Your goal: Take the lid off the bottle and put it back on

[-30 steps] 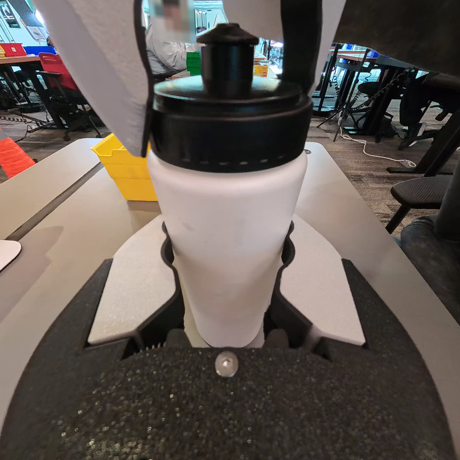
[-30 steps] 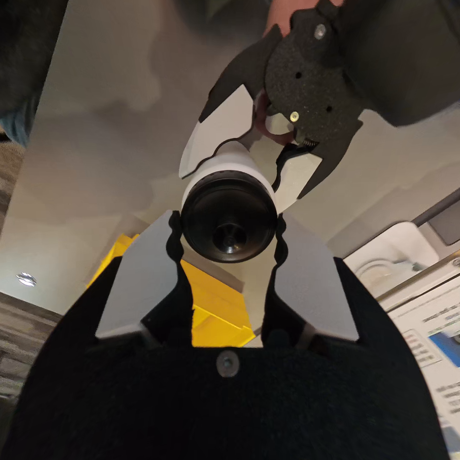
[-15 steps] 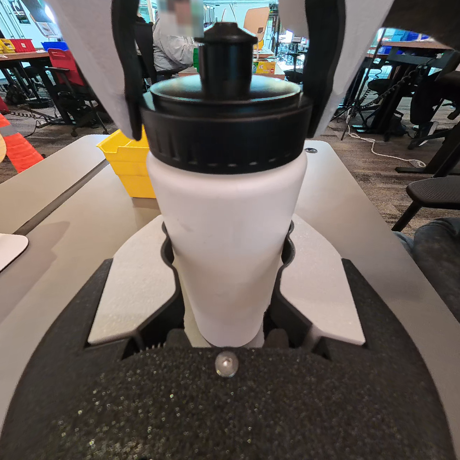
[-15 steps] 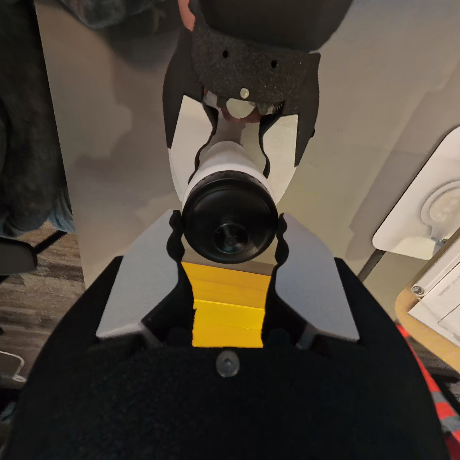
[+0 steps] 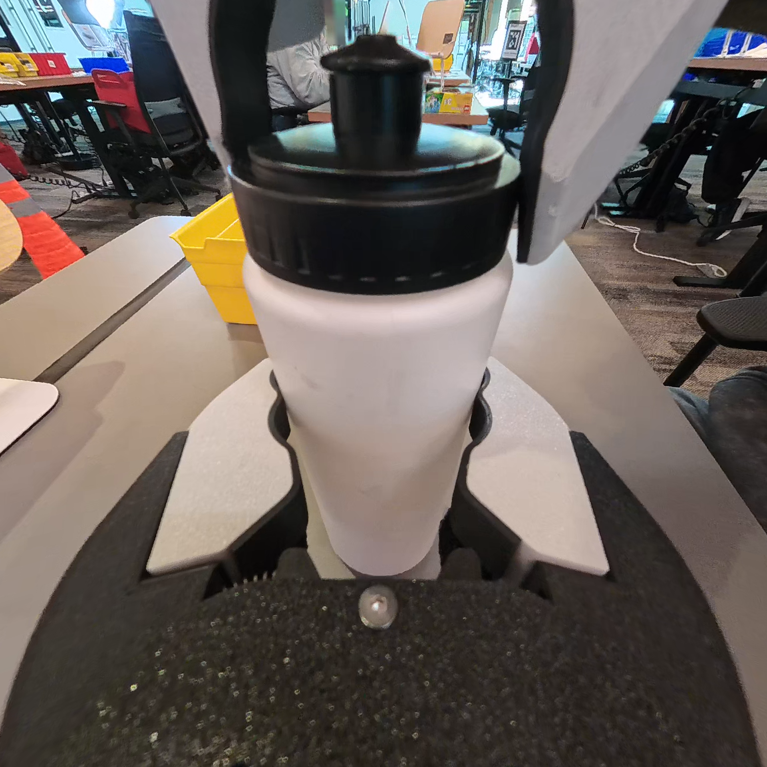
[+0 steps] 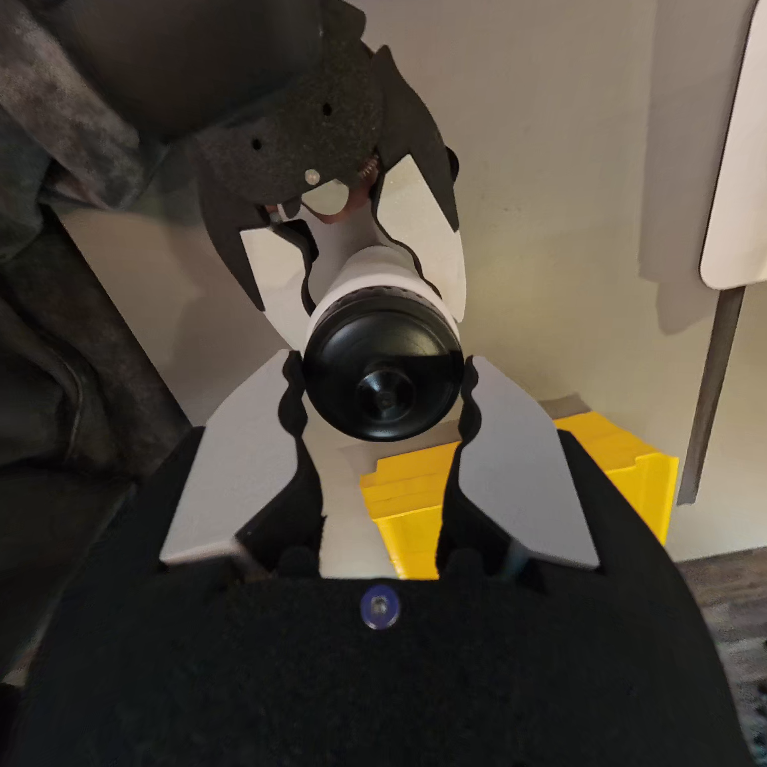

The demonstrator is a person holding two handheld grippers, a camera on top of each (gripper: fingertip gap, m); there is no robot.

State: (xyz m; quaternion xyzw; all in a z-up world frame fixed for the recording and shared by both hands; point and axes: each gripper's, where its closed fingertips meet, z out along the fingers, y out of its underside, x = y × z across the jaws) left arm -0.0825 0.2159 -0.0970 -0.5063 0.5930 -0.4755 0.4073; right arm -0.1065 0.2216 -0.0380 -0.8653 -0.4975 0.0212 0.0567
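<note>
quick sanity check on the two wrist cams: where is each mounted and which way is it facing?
Left wrist view: on the left gripper, facing level across the grey table; its own fingers clamp the white bottle body; right gripper's fingers descend from above.
Right wrist view: on the right gripper, facing straight down; its fingers flank the black lid; left gripper and a dark sleeve show.
Shared: bottle, lid, both grippers, yellow bin, table.
</note>
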